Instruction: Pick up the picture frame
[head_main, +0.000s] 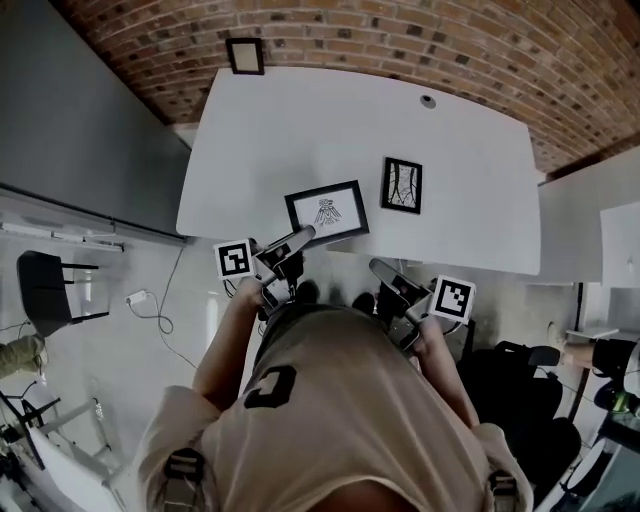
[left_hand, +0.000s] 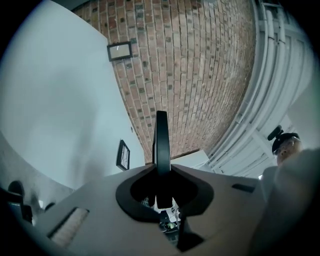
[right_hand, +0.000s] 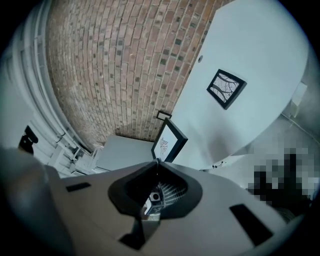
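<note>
A black picture frame (head_main: 327, 212) with a small drawing is at the white table's (head_main: 300, 130) near edge. My left gripper (head_main: 305, 235) is shut on its near rim. In the left gripper view the frame shows edge-on as a thin black bar (left_hand: 161, 140) rising from the shut jaws (left_hand: 161, 171). In the right gripper view it stands tilted (right_hand: 169, 140), lifted off the table. My right gripper (head_main: 377, 266) hangs shut and empty below the table edge, its tips (right_hand: 157, 161) pointing toward the held frame.
A second black frame (head_main: 402, 185) (right_hand: 226, 88) (left_hand: 123, 155) lies flat to the right of the held one. A small third frame (head_main: 245, 55) (left_hand: 120, 51) lies at the far left corner. Brick surface (head_main: 450, 40) beyond the table. A dark chair (head_main: 45, 285) stands left and an office chair (head_main: 520, 385) right.
</note>
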